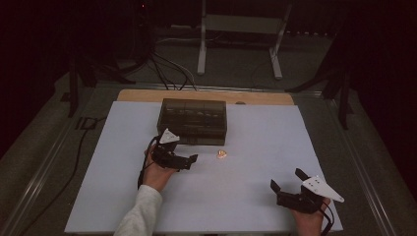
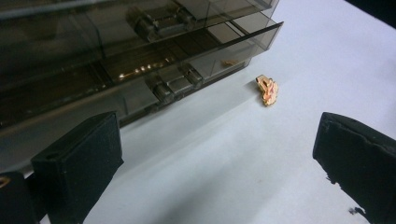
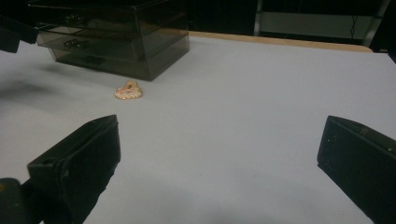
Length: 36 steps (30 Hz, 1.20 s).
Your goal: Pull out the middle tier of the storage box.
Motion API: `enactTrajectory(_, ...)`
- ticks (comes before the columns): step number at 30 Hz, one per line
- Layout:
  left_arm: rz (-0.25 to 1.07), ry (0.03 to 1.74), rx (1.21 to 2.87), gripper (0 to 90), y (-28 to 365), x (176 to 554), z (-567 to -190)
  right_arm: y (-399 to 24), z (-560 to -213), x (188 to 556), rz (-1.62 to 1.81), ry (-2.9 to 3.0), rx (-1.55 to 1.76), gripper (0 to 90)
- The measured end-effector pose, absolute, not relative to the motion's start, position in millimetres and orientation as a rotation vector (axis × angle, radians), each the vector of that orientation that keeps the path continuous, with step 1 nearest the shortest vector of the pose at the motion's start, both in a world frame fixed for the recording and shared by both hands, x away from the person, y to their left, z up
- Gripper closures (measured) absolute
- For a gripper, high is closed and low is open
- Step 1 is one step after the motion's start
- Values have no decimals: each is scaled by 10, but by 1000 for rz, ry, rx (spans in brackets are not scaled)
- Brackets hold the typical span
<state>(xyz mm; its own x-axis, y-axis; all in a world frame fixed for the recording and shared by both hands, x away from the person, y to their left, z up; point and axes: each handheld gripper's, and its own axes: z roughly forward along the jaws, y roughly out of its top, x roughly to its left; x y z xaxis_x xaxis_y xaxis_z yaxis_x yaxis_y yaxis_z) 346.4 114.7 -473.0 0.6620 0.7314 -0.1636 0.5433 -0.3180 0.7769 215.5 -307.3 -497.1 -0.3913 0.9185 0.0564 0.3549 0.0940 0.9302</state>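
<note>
We hold our left gripper [image 1: 189,158] low over the white table [image 1: 255,162], just in front of the smoky, see-through drawer box [image 1: 193,119] that stands toward the far middle of the sheet. Its jaws stand wide apart with nothing between them; in the left gripper view only bare white table shows in the gap between the two black pads. The drawer box [image 2: 140,51] fills the upper left of that view, its drawers stacked one above another with small clear handles on their fronts, and a few small glinting bits lie inside, too dim for us to name. A small gold and pink trinket [image 1: 222,154] lies on the table just beside the box's near right corner, apart from it and a little to the right of our left gripper, untouched. From the left gripper view the trinket [image 2: 267,90] sits beyond the jaws, close to the box's front edge. Our right gripper [image 1: 285,181] rests near the near right edge of the table, well apart from box and trinket, its jaws likewise spread wide and empty. In the right gripper view the trinket [image 3: 128,91] lies far ahead, just in front of the box [image 3: 116,35].
</note>
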Motion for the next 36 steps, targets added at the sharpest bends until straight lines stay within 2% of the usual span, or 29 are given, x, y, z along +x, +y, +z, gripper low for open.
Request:
enactTrajectory(12, 324, 872, 2134, 30, 1136, 3655, -4545, -3069, -4976, 2159, 1287, 1813, 1250, 1)
enactTrajectory(19, 512, 784, 2261, 172, 1049, 3737, -4600, -3067, -4978, 2161, 1289, 1816, 1252, 0)
enactTrajectory(20, 535, 780, 2268, 216, 1045, 3753, -4614, -3068, -4978, 2162, 1289, 1815, 1252, 0)
enactTrajectory(23, 537, 745, 2288, 357, 1042, 3789, -4647, -3072, -4978, 2163, 1289, 1815, 1253, 1)
enactTrajectory(25, 540, 728, 2310, 400, 1018, 3805, -4680, -3074, -4976, 2161, 1289, 1814, 1251, 1)
enactTrajectory(34, 451, 738, 2317, 429, 1039, 3861, -4688, -3073, -4975, 2160, 1288, 1815, 1251, 1)
enactTrajectory(35, 380, 749, 2324, 429, 1078, 3893, -4661, -3074, -4975, 2160, 1288, 1815, 1252, 0)
enactTrajectory(36, 364, 743, 2338, 462, 1088, 3898, -4646, -3076, -4974, 2158, 1291, 1812, 1254, 0)
